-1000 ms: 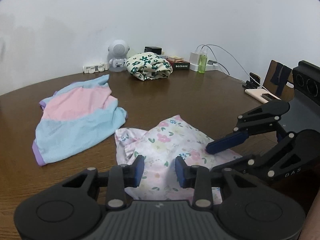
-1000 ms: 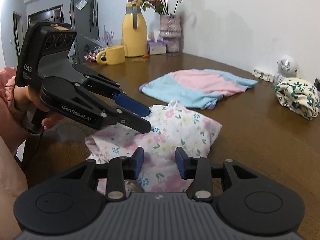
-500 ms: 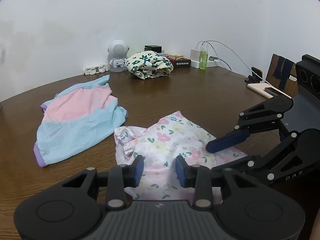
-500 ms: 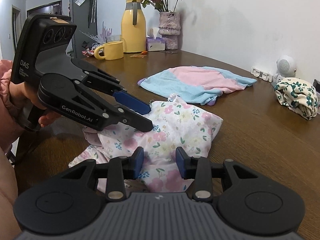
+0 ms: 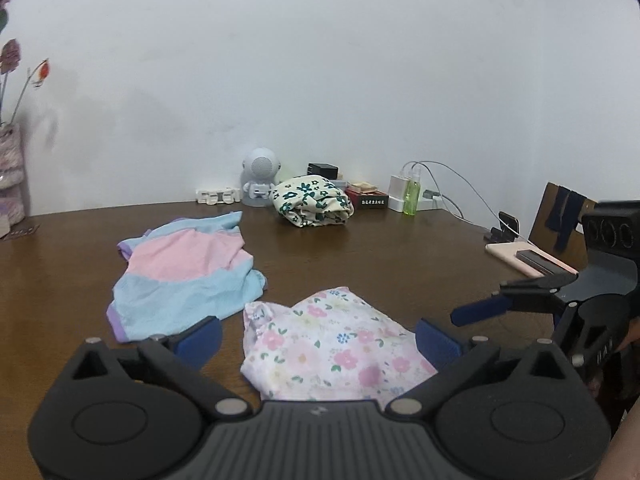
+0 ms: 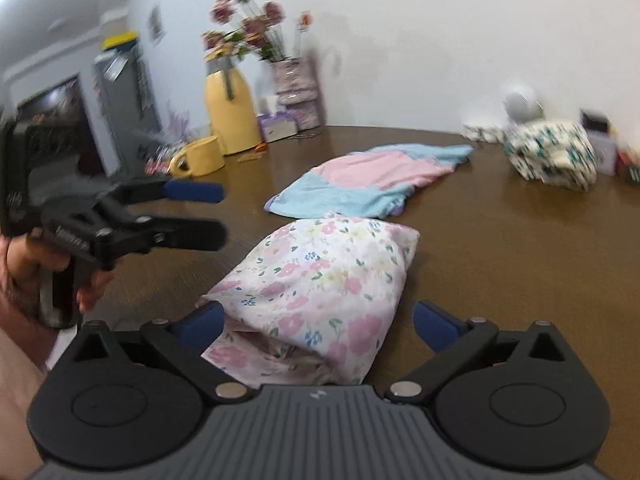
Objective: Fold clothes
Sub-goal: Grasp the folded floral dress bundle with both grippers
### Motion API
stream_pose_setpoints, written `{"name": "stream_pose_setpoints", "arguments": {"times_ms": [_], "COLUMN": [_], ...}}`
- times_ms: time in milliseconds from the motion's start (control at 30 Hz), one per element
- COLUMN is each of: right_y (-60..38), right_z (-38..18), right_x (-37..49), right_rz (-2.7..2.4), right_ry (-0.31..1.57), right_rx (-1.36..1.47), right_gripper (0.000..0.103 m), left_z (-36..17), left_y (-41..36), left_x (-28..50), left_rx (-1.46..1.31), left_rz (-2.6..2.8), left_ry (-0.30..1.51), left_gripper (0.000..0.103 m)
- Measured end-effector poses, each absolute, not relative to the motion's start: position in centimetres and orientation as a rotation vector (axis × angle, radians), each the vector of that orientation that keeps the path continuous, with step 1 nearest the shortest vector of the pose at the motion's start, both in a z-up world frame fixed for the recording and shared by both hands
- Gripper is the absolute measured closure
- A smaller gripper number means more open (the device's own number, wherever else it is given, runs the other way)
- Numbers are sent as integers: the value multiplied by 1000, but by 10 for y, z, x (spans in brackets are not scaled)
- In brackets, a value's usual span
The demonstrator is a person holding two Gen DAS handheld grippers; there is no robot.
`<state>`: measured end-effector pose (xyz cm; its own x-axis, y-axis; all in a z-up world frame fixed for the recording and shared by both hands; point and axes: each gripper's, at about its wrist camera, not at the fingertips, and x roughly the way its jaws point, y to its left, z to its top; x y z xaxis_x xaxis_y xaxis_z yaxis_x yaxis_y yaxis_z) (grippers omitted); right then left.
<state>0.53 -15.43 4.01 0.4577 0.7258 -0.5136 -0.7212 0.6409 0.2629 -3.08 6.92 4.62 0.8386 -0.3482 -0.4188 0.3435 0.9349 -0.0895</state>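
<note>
A white garment with pink flowers (image 5: 336, 344) lies folded in a bundle on the brown table, also in the right wrist view (image 6: 320, 280). My left gripper (image 5: 318, 340) is open, its blue pads wide apart on either side of the garment's near edge. My right gripper (image 6: 318, 326) is open too, just behind the bundle. Each gripper shows in the other's view, the right one at the right (image 5: 472, 314), the left one at the left (image 6: 200, 212), both off the cloth. A pink and blue garment (image 5: 184, 272) lies spread out further back.
A folded green-flowered cloth (image 5: 312, 200) sits by the wall with a small white robot figure (image 5: 260, 178), chargers and a green bottle (image 5: 412, 194). A phone (image 5: 528, 260) lies at the right edge. A yellow jug (image 6: 232, 116), a mug (image 6: 200, 158) and a flower vase (image 6: 296, 96) stand at the far left.
Both grippers have opened wide and let go of the flowered garment, which now lies in a folded bundle. Both have pulled back from it, and the right wrist view is blurred by motion.
</note>
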Motion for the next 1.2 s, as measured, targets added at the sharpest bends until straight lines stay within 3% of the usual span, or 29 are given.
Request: {"name": "stream_pose_setpoints", "arguments": {"times_ms": [400,767,933,1100,1200], "right_y": [-169,-154,-141,-128,-122], "right_z": [21,13,12,11,11], "right_x": [-8,-8,-8,-5,-1], "right_rz": [749,597,524,472,457], "right_ry": [842,944,948,942,934], "right_rx": [344,483,516,551,553], "right_gripper": [0,1,1,1,1], "left_z": [52,75,58,31,22], "left_y": [86,74,57,52,55], "left_x": [-53,48,99,136,150], "left_rx": [14,207,258,257,216], "left_rz": [-364,-630,-758,-853,-900], "left_ry": [441,590,704,815,856], "left_gripper": [0,0,5,19,19]}}
